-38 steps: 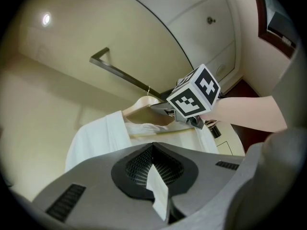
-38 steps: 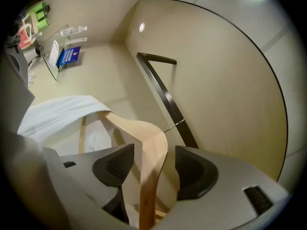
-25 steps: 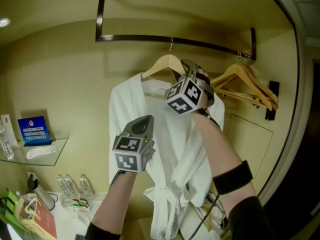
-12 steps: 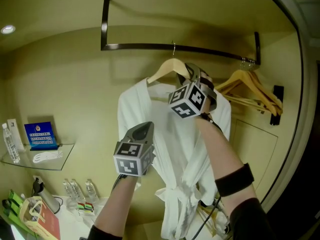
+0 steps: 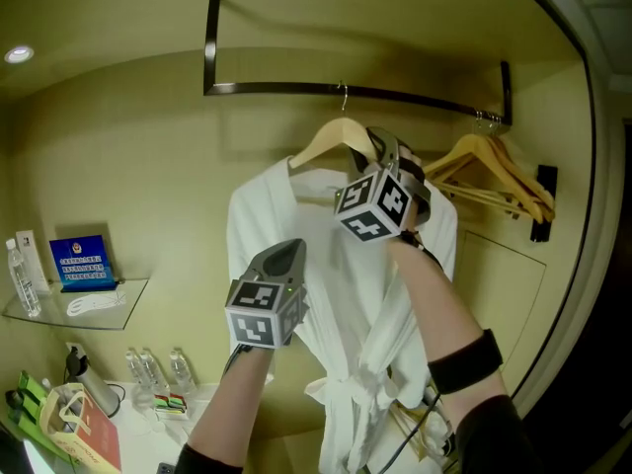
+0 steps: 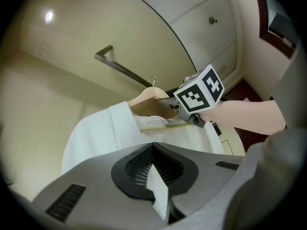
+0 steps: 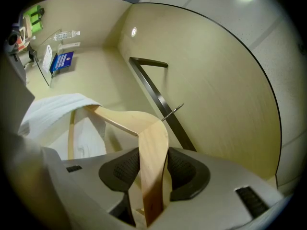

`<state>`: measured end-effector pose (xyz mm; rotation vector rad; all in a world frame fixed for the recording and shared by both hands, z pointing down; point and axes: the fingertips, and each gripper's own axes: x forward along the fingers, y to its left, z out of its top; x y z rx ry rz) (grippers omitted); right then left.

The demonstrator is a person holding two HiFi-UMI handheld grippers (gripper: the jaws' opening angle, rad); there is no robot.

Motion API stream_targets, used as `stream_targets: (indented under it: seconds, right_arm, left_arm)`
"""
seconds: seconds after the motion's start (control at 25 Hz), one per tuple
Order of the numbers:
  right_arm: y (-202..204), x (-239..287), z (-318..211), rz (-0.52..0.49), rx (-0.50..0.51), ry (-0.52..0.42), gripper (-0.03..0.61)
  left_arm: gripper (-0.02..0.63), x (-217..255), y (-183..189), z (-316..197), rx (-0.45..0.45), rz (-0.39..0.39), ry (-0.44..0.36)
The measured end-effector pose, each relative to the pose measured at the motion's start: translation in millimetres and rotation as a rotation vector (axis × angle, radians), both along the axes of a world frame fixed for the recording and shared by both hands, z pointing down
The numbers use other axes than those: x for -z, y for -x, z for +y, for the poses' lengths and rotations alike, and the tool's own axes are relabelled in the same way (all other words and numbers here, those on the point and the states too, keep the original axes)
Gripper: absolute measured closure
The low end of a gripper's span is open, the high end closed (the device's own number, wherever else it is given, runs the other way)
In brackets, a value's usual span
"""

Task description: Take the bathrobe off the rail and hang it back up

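The left gripper (image 6: 153, 150) has its jaws fully closed, with a fold of the white bathrobe (image 5: 346, 294) pinched between them. Only the left gripper view shows this strip of cloth at the pads. The right gripper (image 7: 153, 150) has its jaws part-way open and clamped on one arm of the wooden hanger (image 7: 120, 122). We confirm this grip in the right gripper view, because in the head view the marker cube covers the contact.

The head view alone shows the whole bathrobe. It hangs on the hanger below the rail (image 5: 395, 94), with its belt knotted at the front. The hanger's hook (image 5: 343, 93) is at the rail, but we cannot tell whether it rests on it. The head view also shows spare hangers (image 5: 489, 171) at the rail's right end and a glass shelf (image 5: 123, 299) at lower left.
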<state>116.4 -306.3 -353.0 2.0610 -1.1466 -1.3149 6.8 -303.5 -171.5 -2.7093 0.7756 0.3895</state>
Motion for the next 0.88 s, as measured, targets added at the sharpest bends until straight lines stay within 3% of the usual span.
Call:
stream_targets:
  seconds: [0.32,0.6,0.88]
  right_arm:
    - [30.2,-50.0,14.3,-0.024,0.022,0.035,0.396]
    - [63.3,-106.6,34.3,-0.06,0.033,0.066,0.396]
    - [72.3,-197.5,54.8,-0.147,0.021,0.146,0.396]
  left_arm:
    - [0.613,-32.6,31.4,20.3,0.008,0.016,0.063]
    - [0.613,-85.5,58.4,46.7,-0.011,-0.064,0.053]
    - [0.613,-144.3,81.4,77.1,-0.037,-0.047,0.113]
